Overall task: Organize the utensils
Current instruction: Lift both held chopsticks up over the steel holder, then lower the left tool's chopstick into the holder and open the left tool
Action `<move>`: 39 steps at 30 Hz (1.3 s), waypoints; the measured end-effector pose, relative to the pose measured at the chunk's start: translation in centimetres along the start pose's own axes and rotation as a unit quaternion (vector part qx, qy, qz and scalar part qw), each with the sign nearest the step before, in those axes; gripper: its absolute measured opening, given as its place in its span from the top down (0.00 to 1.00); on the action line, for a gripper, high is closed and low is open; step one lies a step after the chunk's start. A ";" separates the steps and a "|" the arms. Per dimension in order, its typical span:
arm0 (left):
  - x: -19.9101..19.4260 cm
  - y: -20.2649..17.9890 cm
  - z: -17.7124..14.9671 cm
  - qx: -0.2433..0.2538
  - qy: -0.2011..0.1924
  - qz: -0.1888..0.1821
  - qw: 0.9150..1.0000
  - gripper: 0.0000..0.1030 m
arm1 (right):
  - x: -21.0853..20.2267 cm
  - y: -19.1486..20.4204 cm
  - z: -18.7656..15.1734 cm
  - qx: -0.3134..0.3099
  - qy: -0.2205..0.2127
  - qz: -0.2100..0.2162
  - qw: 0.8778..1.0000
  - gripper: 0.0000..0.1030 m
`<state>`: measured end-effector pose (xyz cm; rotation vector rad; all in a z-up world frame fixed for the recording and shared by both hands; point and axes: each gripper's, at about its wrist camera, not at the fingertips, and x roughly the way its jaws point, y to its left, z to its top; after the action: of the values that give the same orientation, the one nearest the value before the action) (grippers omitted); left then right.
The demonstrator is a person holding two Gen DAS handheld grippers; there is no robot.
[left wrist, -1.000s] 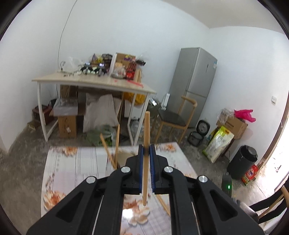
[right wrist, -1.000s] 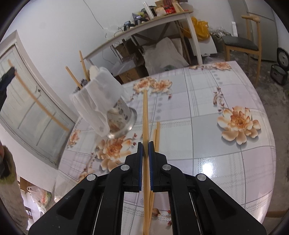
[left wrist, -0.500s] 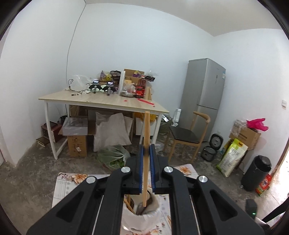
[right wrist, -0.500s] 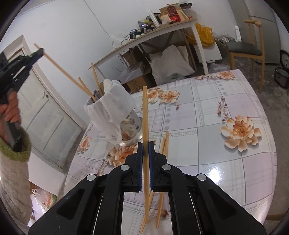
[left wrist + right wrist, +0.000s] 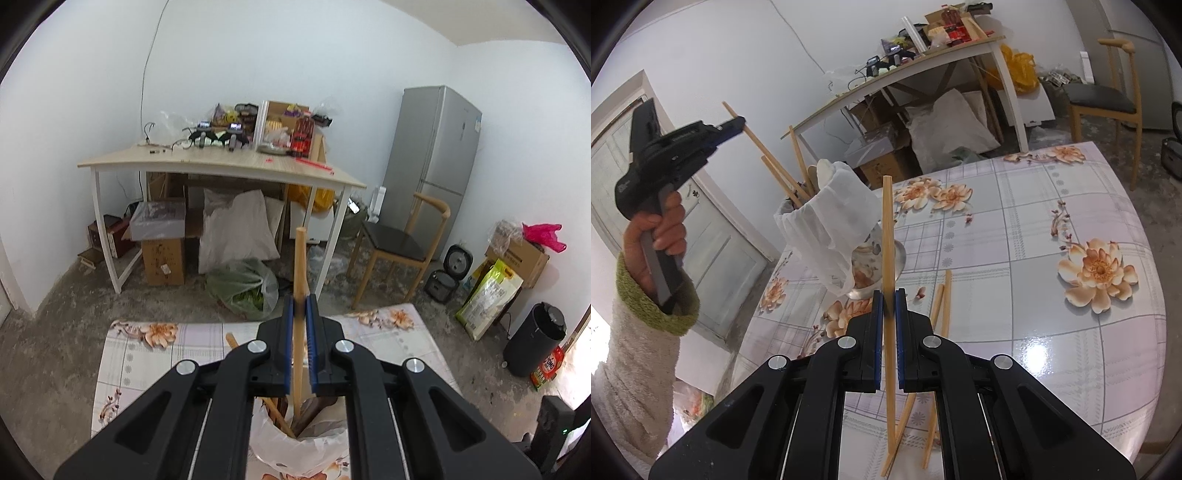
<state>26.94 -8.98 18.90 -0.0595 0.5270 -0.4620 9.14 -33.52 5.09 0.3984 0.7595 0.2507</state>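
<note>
My left gripper (image 5: 300,332) is shut on a wooden chopstick (image 5: 300,266). The chopstick's lower end reaches into a holder lined with a white plastic bag (image 5: 314,443) that holds other chopsticks. From the right wrist view the left gripper (image 5: 733,123) hangs above and left of the bag-lined holder (image 5: 834,221). My right gripper (image 5: 887,325) is shut on another chopstick (image 5: 887,236), held upright above the floral table. Several loose chopsticks (image 5: 942,306) lie on the table beneath it.
The floral tablecloth (image 5: 1052,295) covers the table. Beyond it stand a cluttered desk (image 5: 221,166), a wooden chair (image 5: 399,243), a grey fridge (image 5: 432,158) and a black bin (image 5: 535,343). A white door (image 5: 713,240) is left of the holder.
My left gripper has come down over the holder, and its chopstick's tip now sits inside the bag. My right gripper has lifted its chopstick higher off the table.
</note>
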 end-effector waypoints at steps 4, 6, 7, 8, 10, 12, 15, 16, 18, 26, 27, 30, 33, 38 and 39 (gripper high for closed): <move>1.6 -0.1 -1.1 0.005 0.022 0.005 1.000 0.94 | 0.0 0.2 0.0 -0.001 0.001 0.000 1.000 0.96; 2.2 -0.1 -1.7 0.007 0.030 0.005 1.000 0.94 | 0.0 0.2 -0.1 -0.002 0.002 -0.001 1.000 0.96; 2.4 -0.1 -2.0 0.008 0.033 0.005 0.999 0.94 | 0.1 0.2 0.0 -0.002 0.002 -0.001 1.000 0.96; 2.7 -0.1 -2.2 0.005 0.038 0.002 0.999 0.94 | 0.1 0.2 0.0 -0.003 0.003 -0.003 1.000 0.96; 2.7 0.4 -2.3 -0.012 0.036 -0.014 0.999 0.94 | 0.1 0.2 0.0 -0.004 0.003 -0.003 1.000 0.96; 2.5 0.4 -2.1 -0.014 0.031 -0.015 0.999 0.94 | 0.1 0.2 0.1 -0.005 0.004 -0.005 1.000 0.96; 3.0 -0.1 -2.4 0.003 0.042 0.000 0.999 0.94 | 0.2 0.2 0.1 -0.004 0.004 -0.005 1.000 0.96; 3.4 -0.1 -2.8 0.008 0.054 0.003 0.999 0.94 | 0.2 0.2 0.1 -0.004 0.004 -0.005 1.000 0.96; 4.6 -0.1 -3.7 0.012 0.083 0.010 0.996 0.94 | 0.2 0.3 0.1 -0.004 0.005 -0.006 1.000 0.96; 4.5 0.5 -4.7 0.000 0.107 -0.021 0.994 0.87 | -0.6 1.0 0.2 -0.013 -0.002 -0.015 1.000 0.96; 4.1 0.5 -4.8 0.000 0.106 -0.021 0.994 0.76 | -0.8 1.2 0.3 -0.015 -0.004 -0.016 1.000 0.96; 2.3 0.8 -5.4 -0.003 0.085 -0.025 0.996 0.58 | -1.2 1.8 0.6 -0.020 -0.010 -0.020 1.000 0.96; 0.0 1.1 -6.4 -0.009 0.065 -0.028 0.997 0.50 | -1.8 2.6 1.2 -0.028 -0.020 -0.024 0.999 0.96; -3.4 1.8 -9.6 -0.018 0.043 -0.014 0.999 0.37 | -3.3 4.2 3.4 -0.045 -0.053 -0.017 0.997 0.96; -3.8 1.9 -10.2 -0.020 0.041 -0.010 0.999 0.33 | -3.6 4.6 4.0 -0.049 -0.061 -0.016 0.997 0.96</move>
<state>19.73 -4.92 11.56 -0.0836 0.6167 -0.4742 9.07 -31.76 11.96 0.3061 0.6311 0.2304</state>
